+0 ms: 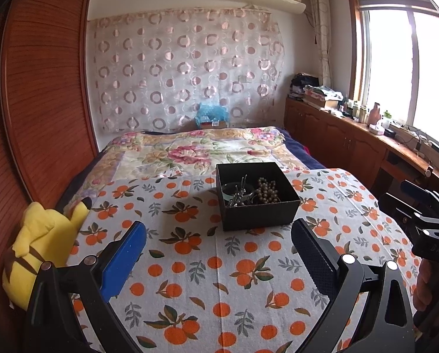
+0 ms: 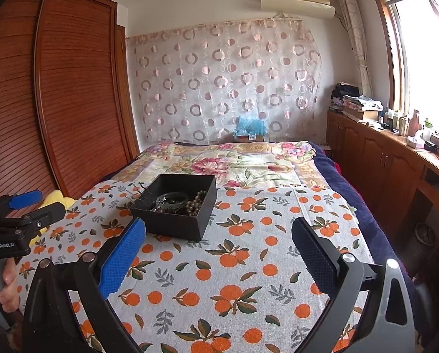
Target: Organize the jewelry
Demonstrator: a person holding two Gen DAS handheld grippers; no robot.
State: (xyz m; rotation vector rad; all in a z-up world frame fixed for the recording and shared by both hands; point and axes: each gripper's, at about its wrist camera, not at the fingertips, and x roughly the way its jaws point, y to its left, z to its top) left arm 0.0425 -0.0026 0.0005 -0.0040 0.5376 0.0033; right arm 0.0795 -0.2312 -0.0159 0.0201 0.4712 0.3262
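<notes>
A black open box (image 1: 257, 203) sits on the orange-print cloth (image 1: 219, 279) on the bed. Inside lie a brown bead string (image 1: 267, 190), a dark bangle (image 1: 238, 189) and metal hairpins (image 1: 240, 198). The box also shows in the right wrist view (image 2: 175, 206), with the beads (image 2: 197, 201) and the bangle (image 2: 172, 198). My left gripper (image 1: 219, 232) is open and empty, just short of the box. My right gripper (image 2: 219, 232) is open and empty, with the box ahead to its left. The right gripper shows at the right edge of the left wrist view (image 1: 425, 217); the left gripper shows in the right wrist view (image 2: 25, 209).
A yellow plush toy (image 1: 43, 250) lies at the bed's left edge beside a wooden wardrobe (image 1: 43, 88). A floral quilt (image 1: 196, 153) covers the far bed. A wooden cabinet counter (image 2: 396, 153) with bottles runs under the window on the right.
</notes>
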